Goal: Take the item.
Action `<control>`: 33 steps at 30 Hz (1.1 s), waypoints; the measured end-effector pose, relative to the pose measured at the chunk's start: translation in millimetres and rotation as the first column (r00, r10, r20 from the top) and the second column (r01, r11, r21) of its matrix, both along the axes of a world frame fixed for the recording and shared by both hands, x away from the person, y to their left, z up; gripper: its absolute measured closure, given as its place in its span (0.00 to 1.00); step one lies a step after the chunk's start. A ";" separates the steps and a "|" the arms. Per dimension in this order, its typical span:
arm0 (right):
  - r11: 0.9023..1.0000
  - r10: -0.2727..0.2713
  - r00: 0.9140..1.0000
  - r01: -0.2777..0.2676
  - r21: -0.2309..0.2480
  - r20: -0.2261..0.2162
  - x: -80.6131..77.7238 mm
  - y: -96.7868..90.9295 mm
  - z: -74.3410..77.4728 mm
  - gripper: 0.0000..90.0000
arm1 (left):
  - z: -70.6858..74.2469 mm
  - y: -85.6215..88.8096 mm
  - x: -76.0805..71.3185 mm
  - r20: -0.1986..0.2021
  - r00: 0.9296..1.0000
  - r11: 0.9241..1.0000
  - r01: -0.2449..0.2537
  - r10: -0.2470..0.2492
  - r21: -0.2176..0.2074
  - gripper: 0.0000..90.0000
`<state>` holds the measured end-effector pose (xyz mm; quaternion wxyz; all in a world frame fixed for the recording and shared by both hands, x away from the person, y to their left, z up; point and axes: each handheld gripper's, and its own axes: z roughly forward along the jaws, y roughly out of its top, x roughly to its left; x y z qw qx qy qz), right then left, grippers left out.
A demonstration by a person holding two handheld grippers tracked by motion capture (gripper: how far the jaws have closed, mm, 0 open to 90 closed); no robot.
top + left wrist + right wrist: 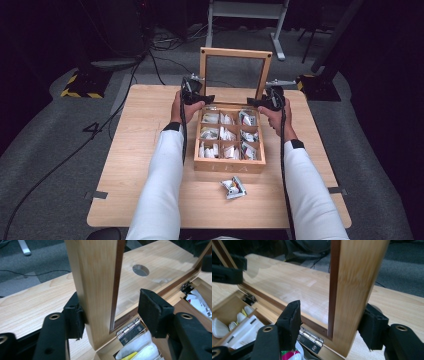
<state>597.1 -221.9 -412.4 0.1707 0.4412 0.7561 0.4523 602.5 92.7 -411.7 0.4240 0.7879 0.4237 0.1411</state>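
A wooden tea box [229,166] sits mid-table, its compartments full of sachets [227,134]. Its glass-paned lid [235,52] stands upright at the back. My left gripper [192,92] is at the lid's left post, by the hinge. In the left gripper view that post [95,285] stands between the jaws of the left gripper [113,312]: one pad [75,317] rests against the outer face, the other [152,310] hangs apart before the glass. My right gripper [272,100] mirrors this on the right post [354,285]. Its jaws [331,323] straddle the wood, with only the outer pad [372,327] touching.
A loose sachet [234,188] lies on the table [145,130] in front of the box. Metal hinges [128,331] [310,338] join lid and box. A round hole [140,270] shows in the tabletop behind the glass. Cables and a stand occupy the floor beyond.
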 end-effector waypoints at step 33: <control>0.999 0.041 0.996 -0.040 -0.016 0.073 -38.4 -8.6 36.1 0.53 | 58.8 8.7 -57.0 0.154 0.988 0.998 0.020 -0.028 0.054 0.54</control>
